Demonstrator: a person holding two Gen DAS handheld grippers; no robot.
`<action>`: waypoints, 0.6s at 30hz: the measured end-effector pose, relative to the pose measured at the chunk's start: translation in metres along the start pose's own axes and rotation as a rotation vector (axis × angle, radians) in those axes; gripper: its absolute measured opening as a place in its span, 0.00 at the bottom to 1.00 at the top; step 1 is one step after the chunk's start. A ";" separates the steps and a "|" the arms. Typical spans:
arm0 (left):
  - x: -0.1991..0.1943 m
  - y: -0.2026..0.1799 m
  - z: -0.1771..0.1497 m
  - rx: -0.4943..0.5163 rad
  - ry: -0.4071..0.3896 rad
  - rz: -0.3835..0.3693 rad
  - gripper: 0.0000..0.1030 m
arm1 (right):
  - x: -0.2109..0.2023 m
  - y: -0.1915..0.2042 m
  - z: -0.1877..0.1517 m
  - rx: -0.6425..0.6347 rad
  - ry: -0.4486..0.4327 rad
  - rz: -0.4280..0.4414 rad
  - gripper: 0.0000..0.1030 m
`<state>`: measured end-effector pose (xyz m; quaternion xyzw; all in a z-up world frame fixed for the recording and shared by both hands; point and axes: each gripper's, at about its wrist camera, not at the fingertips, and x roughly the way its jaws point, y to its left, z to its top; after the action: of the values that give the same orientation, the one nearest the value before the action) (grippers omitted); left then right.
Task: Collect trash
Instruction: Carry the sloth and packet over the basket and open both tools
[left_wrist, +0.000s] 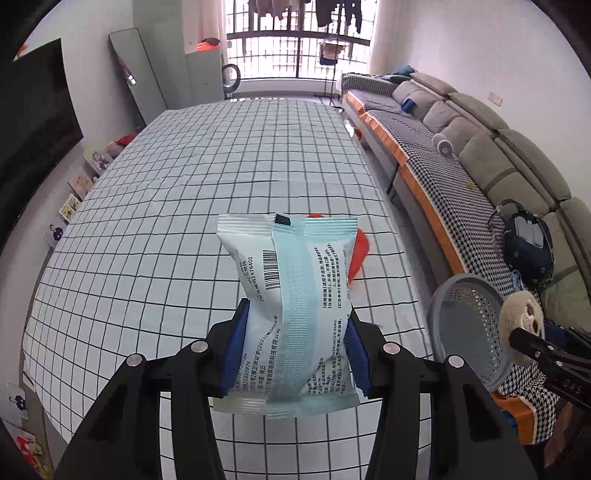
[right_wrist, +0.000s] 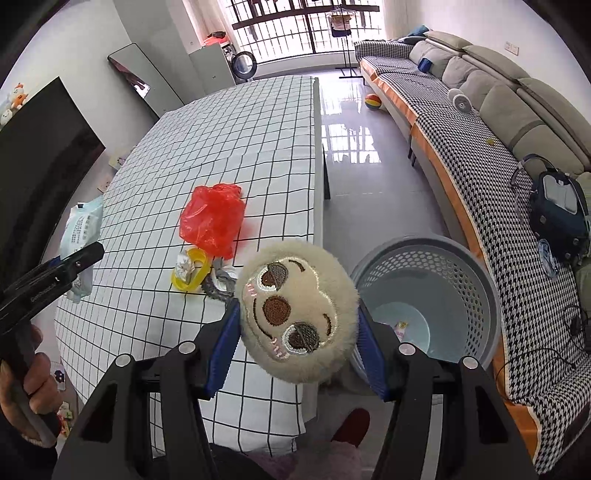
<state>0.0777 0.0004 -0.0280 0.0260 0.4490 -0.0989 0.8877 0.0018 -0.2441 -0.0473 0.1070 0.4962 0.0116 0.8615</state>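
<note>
Left gripper (left_wrist: 295, 350) pinched a pale blue wet-wipe pack (left_wrist: 291, 314) between its blue pads, held above the checked tablecloth (left_wrist: 184, 177). Right gripper (right_wrist: 299, 332) clamped a round plush sloth face (right_wrist: 297, 314), beside the grey mesh bin (right_wrist: 480, 280). Red plastic bag (right_wrist: 213, 219) and yellow scrap (right_wrist: 190, 271) lay on the table.

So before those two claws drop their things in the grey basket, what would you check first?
1. Left gripper pinches the wipes packet firmly: ok.
2. Right gripper clamps the plush face: ok.
3. Basket upright, mouth open: ok.
4. Room left inside the basket: ok, only small bits at the bottom.
5. Plush is actually trash: cannot tell.
6. Table cleared: not ok, red bag and yellow piece remain.
</note>
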 end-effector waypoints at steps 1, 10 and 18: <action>-0.002 -0.006 0.002 0.015 -0.005 -0.003 0.46 | -0.001 -0.005 0.000 0.007 -0.002 -0.005 0.56; -0.007 -0.062 0.014 0.124 -0.028 -0.047 0.46 | -0.021 -0.042 -0.011 0.073 -0.054 -0.018 0.56; 0.007 -0.131 0.008 0.187 0.008 -0.106 0.46 | -0.027 -0.088 -0.027 0.116 -0.051 -0.036 0.56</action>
<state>0.0616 -0.1300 -0.0234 0.0852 0.4421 -0.1871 0.8731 -0.0430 -0.3285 -0.0547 0.1482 0.4759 -0.0353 0.8662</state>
